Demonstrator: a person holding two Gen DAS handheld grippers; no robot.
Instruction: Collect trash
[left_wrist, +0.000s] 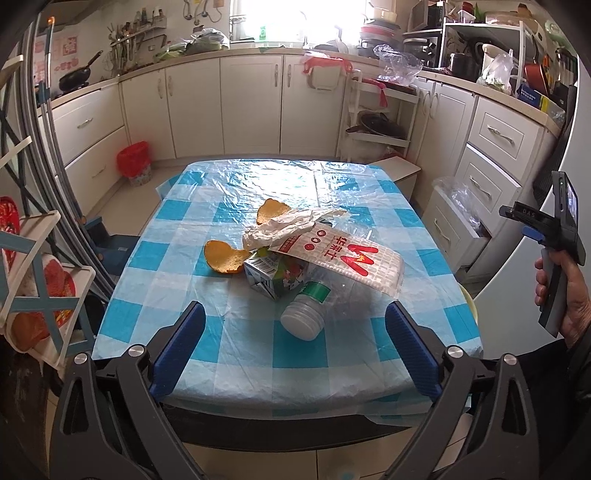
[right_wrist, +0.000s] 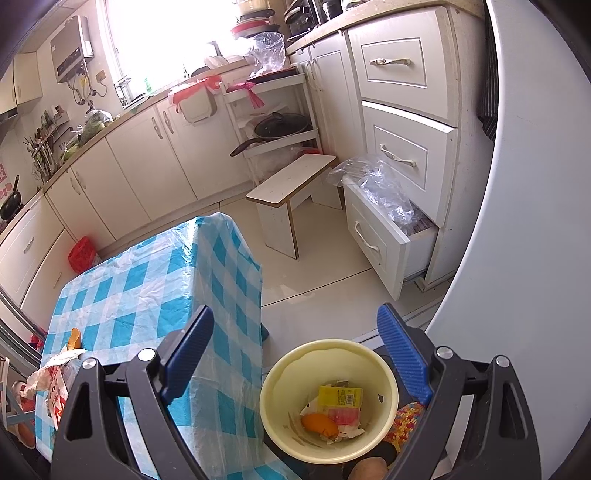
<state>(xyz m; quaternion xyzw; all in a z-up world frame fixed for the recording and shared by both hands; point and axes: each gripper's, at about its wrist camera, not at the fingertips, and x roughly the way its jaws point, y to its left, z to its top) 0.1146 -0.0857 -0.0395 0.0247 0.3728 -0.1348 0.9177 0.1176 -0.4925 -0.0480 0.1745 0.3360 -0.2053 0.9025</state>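
A heap of trash lies mid-table on the blue checked cloth (left_wrist: 184, 266): a clear plastic bottle (left_wrist: 310, 314) with a white cap, a crushed carton (left_wrist: 271, 275), a red-and-white wrapper (left_wrist: 343, 254), crumpled tissue (left_wrist: 284, 227) and two orange peels (left_wrist: 225, 256). My left gripper (left_wrist: 295, 350) is open and empty, just short of the bottle. My right gripper (right_wrist: 297, 354) is open and empty above a pale yellow bin (right_wrist: 328, 402) on the floor, which holds a yellow packet, peel and paper. The right gripper's body also shows in the left wrist view (left_wrist: 557, 254).
A white stool (right_wrist: 291, 192) stands beyond the table's far right corner. An open bottom drawer (right_wrist: 384, 236) with a plastic bag juts into the floor space. A red-lined bin (left_wrist: 135, 162) sits by the left cabinets. A rack (left_wrist: 33, 280) stands at the table's left.
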